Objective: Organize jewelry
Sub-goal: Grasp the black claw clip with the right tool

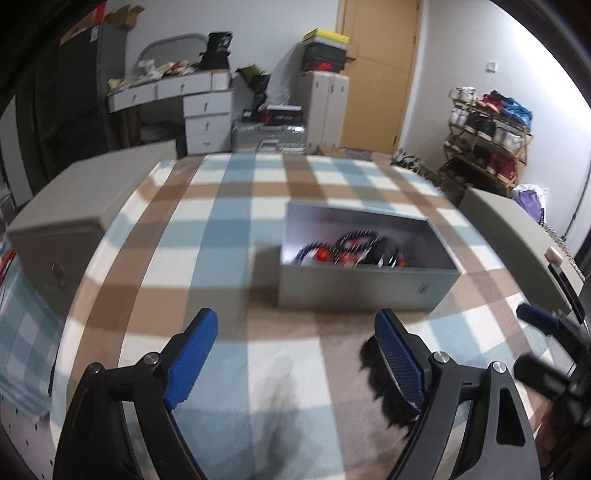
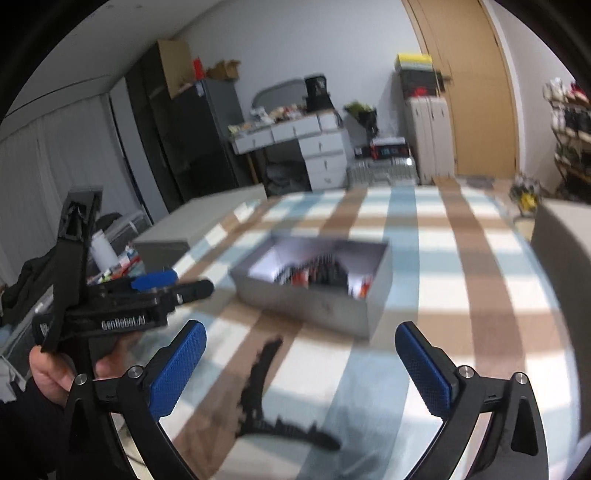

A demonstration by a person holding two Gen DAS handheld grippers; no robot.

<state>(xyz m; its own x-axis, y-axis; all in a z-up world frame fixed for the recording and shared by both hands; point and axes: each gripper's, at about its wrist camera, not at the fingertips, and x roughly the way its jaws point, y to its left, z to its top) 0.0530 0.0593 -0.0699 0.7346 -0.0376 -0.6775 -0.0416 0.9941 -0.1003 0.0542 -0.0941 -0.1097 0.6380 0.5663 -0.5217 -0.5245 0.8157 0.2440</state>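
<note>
Left gripper (image 1: 295,354) hovers spread wide over the cloth (image 1: 221,229); right gripper (image 2: 299,365) likewise, above a black necklace (image 2: 266,402); box (image 1: 365,291) ahead.

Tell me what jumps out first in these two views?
The open grey box sits mid-table on the checked cloth, with black and red jewelry heaped inside. A black spiky piece lies on the cloth before the box, between the open right claw fingers. The left claw is open and empty.

White walls (image 1: 280,33), wooden door (image 1: 376,70), white drawer desk (image 1: 199,107), shoe rack (image 1: 487,144)
</note>
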